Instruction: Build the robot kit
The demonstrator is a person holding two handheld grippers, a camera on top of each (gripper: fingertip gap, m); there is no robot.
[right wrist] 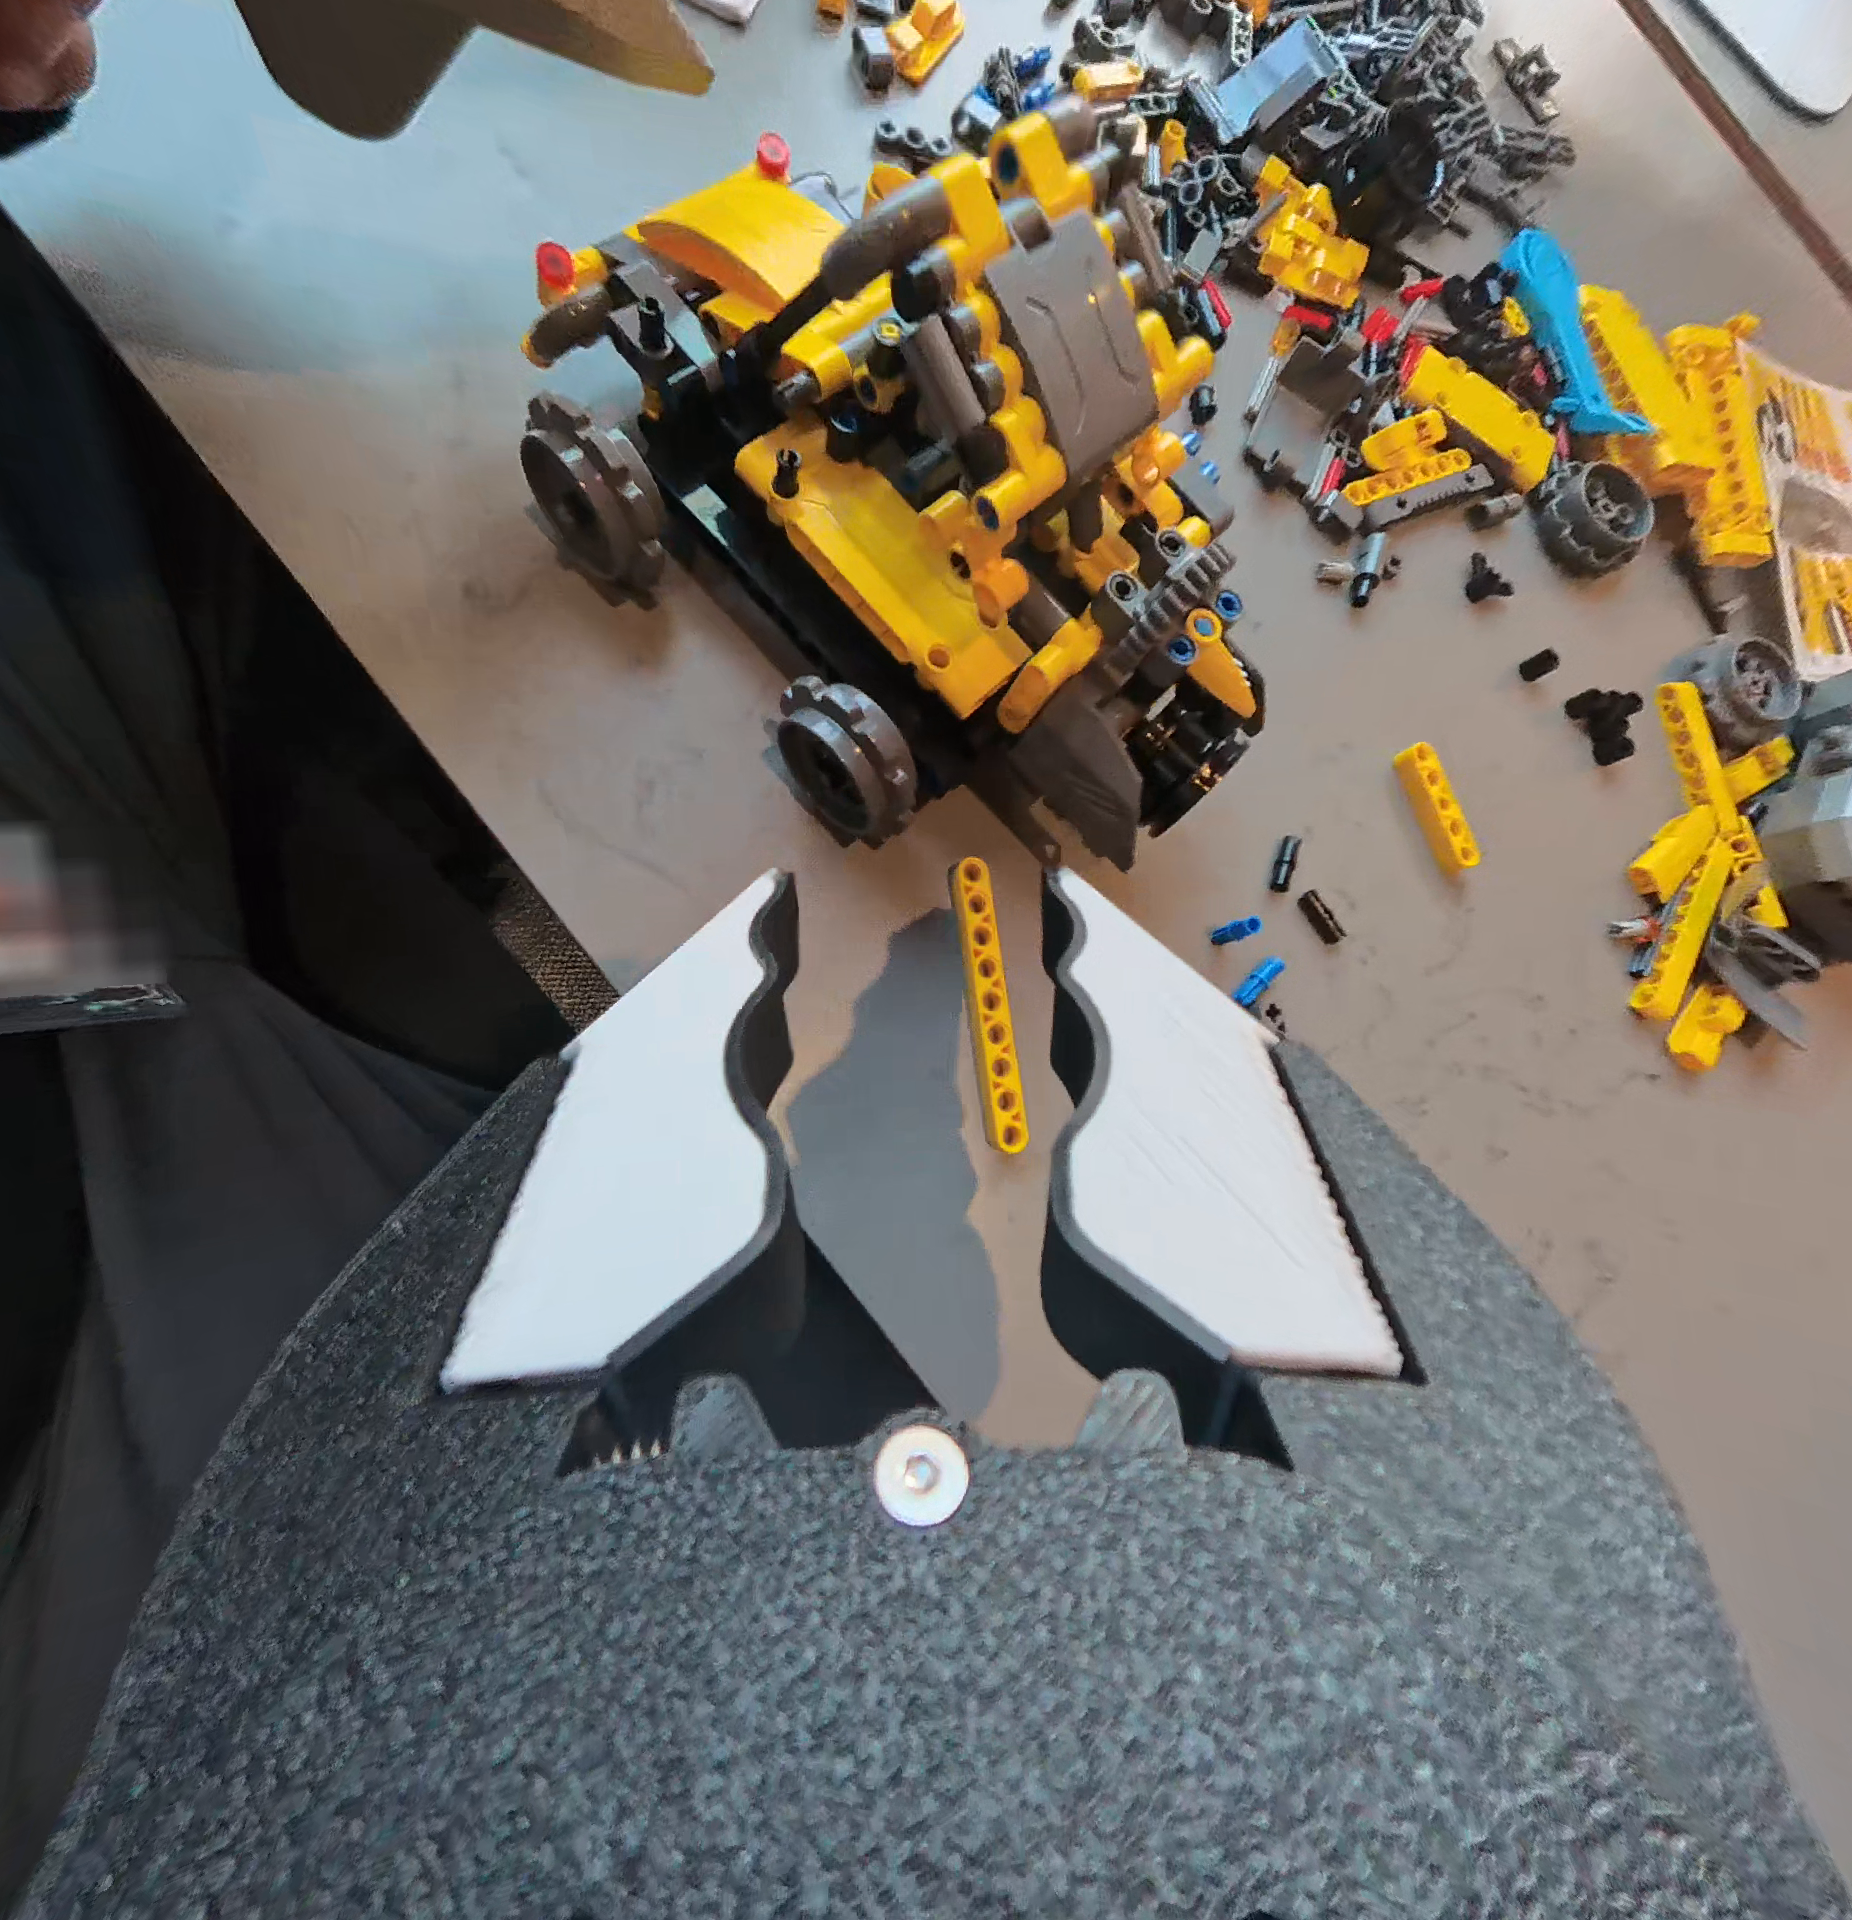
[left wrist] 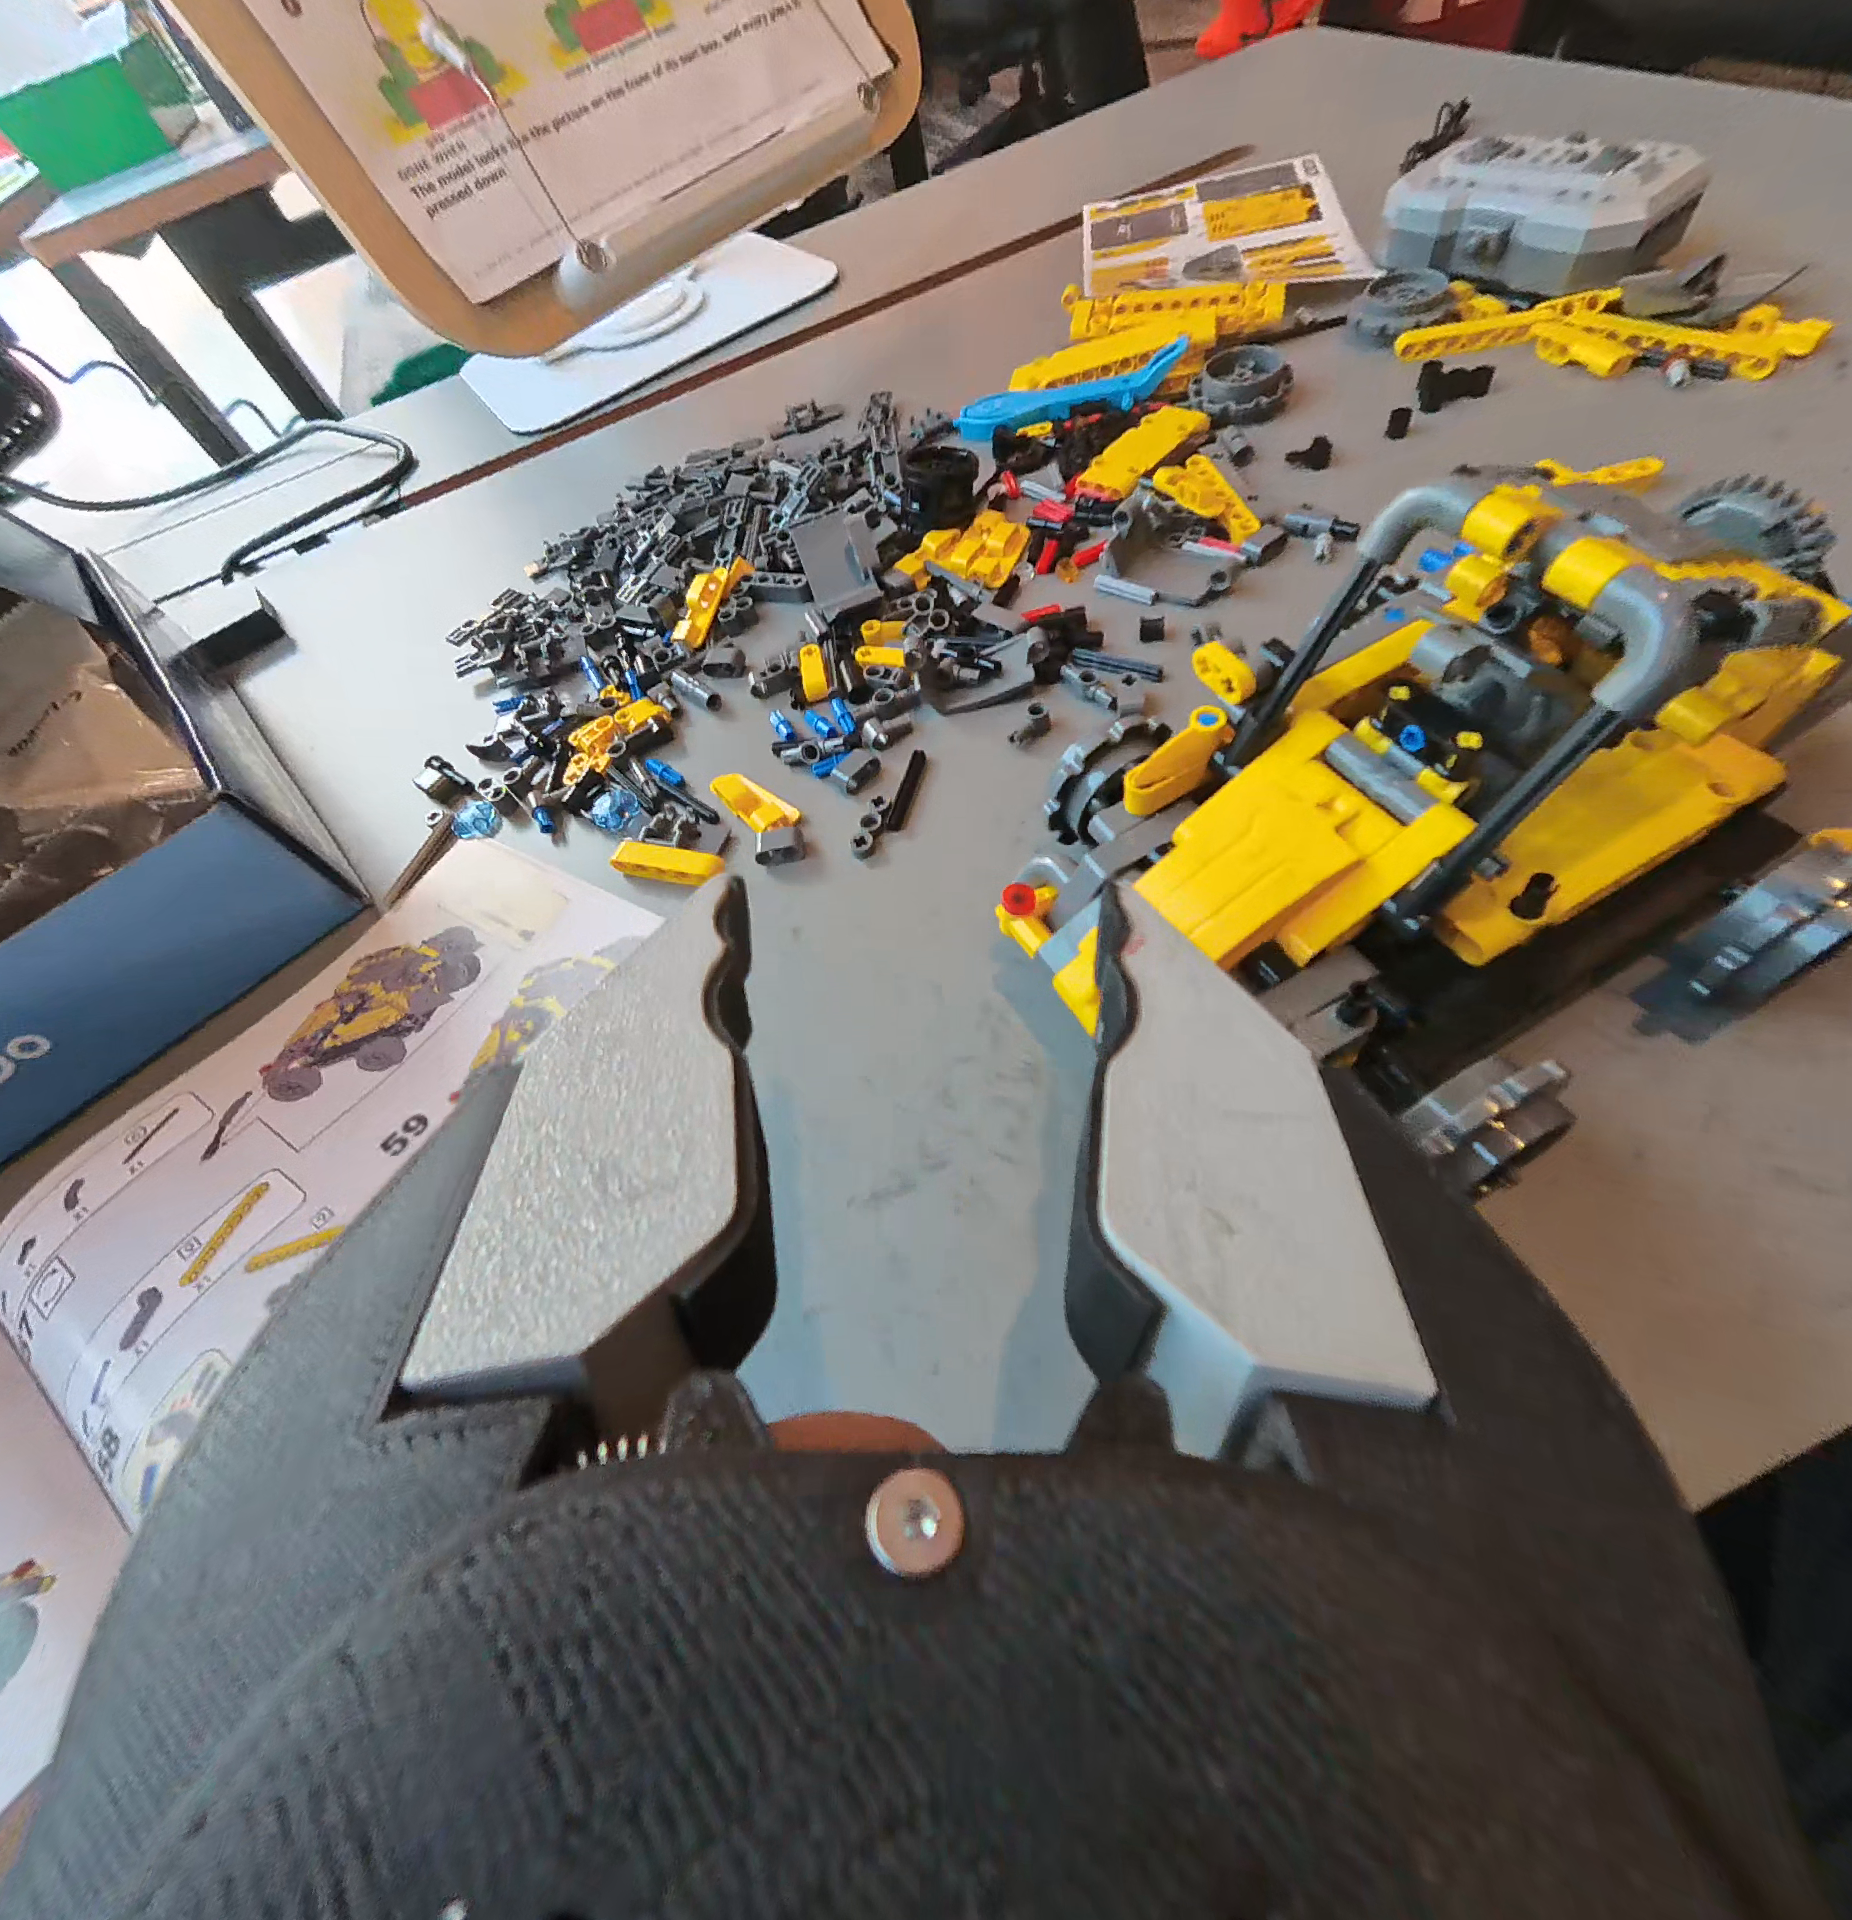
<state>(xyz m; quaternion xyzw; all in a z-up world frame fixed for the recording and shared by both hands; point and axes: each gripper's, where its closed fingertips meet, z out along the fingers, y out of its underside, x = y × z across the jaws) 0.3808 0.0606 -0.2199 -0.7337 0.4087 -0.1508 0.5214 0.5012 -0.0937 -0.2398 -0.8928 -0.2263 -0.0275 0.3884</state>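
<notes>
A half-built yellow and grey toy vehicle stands on the grey table; it also shows in the right wrist view. My left gripper is open and empty above bare table, its right finger close to the vehicle's front corner with a red stud. My right gripper is open and empty. A long thin yellow beam with holes lies flat on the table between its fingers, just in front of the vehicle's grey wheel. The left gripper's tip shows at the top left of the right wrist view.
A heap of small grey, black, yellow and blue parts lies past the left gripper. An open instruction booklet and a dark box lie at the left. A sign on a stand, a grey battery box and a sticker sheet stand farther back. Loose beams lie right of the right gripper.
</notes>
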